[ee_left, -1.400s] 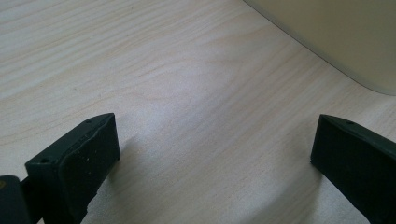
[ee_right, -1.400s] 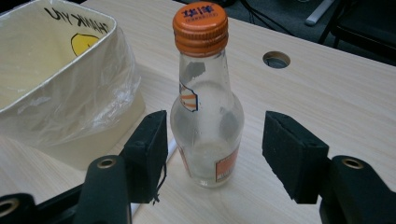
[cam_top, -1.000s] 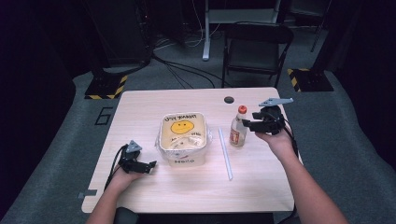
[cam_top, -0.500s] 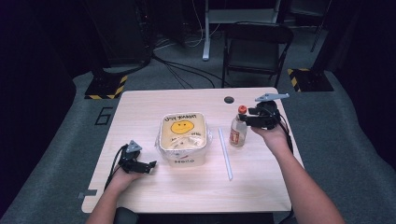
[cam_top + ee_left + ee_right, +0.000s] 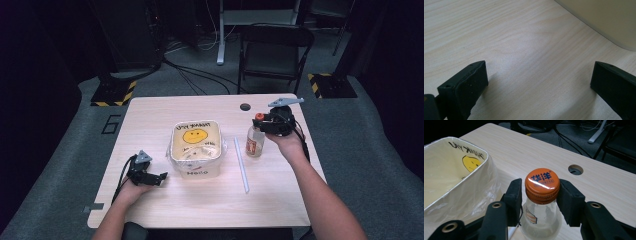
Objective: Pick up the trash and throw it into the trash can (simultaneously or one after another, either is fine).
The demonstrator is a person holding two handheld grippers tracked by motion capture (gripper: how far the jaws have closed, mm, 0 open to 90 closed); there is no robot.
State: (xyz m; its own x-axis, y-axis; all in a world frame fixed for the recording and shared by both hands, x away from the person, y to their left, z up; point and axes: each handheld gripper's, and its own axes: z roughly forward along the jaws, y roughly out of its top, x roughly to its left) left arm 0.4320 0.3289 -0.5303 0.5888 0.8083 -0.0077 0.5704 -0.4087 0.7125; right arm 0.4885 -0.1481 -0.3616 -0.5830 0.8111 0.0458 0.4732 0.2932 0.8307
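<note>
Item: glass bottle [image 5: 254,142], clear, orange cap [image 5: 542,182] with printed characters, small label on its side. It stands upright on the wooden table [image 5: 200,205], at about 3 o'clock from the white tub [image 5: 196,147] and just beside the white straw [image 5: 241,165].

Item: right gripper [image 5: 264,124], held in the person's right hand at the 2 o'clock part of the tabletop. In the right gripper view its two black jaws sit on either side of the cap, the right jaw against it, the left jaw very close; whether both press on it I cannot tell.

Item: left gripper [image 5: 161,177], held in the person's left hand at about 8 o'clock from the tub. Its jaws are spread wide over bare wood, nothing between them, low to the table.

Item: tub, square, lined with clear plastic film, yellow smiley face and lettering inside, "Hello" on the near wall. Centre of table.

Item: straw, lying flat, running roughly 12 to 6 o'clock between tub and bottle.

Item: round cable hole [image 5: 245,106], far edge of the table, at 12 o'clock from the bottle.
</note>
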